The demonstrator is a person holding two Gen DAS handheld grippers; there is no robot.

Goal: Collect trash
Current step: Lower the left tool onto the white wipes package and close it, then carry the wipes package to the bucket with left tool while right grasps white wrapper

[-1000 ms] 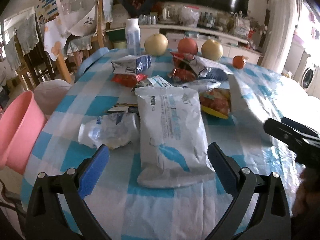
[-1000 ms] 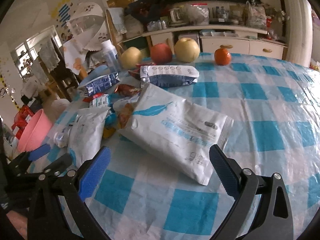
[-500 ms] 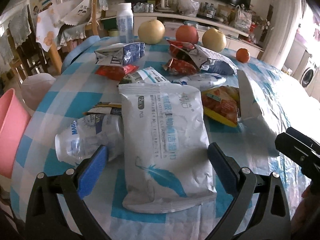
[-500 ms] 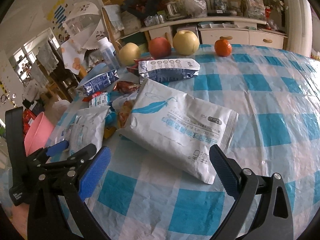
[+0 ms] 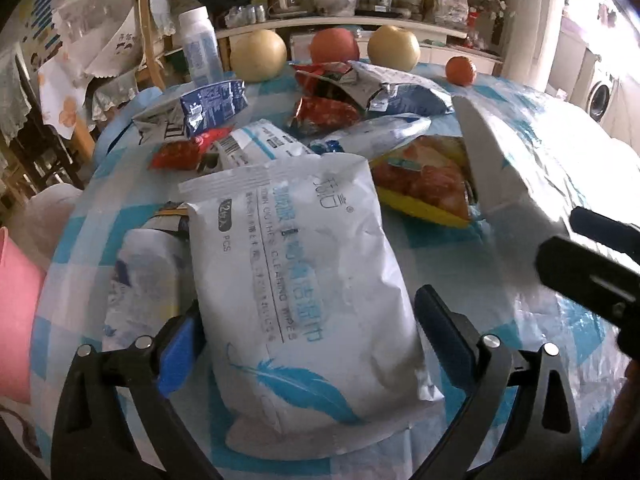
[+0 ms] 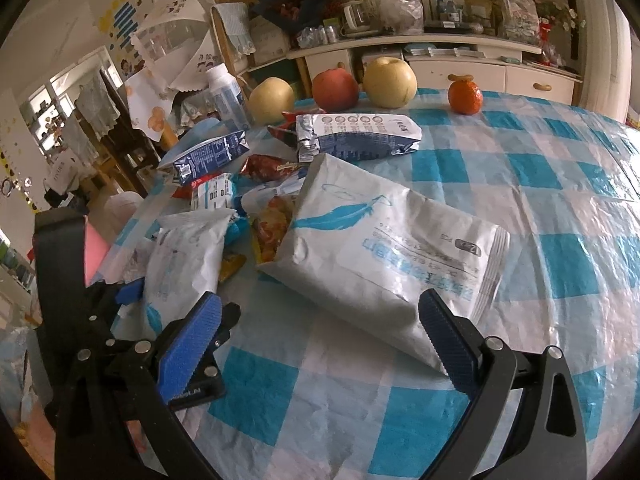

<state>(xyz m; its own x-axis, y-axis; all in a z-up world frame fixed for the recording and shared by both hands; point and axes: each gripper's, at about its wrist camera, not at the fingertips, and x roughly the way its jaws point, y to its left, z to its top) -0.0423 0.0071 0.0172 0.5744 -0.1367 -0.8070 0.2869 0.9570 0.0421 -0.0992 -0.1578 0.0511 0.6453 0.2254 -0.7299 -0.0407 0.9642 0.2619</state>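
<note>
On the checked table (image 6: 520,184) I count two white wipes packs: one (image 5: 304,280) between my left gripper (image 5: 308,344), whose jaws, just been closing, haven't yet pressed it; the other (image 6: 384,252) ahead of my right gripper (image 6: 320,332), spread wide. Behind: two pears, one apple (image 6: 335,90), one orange (image 6: 464,97).

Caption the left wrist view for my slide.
Open left gripper straddles a white feather-print wipes pack on the blue checked tablecloth.
</note>
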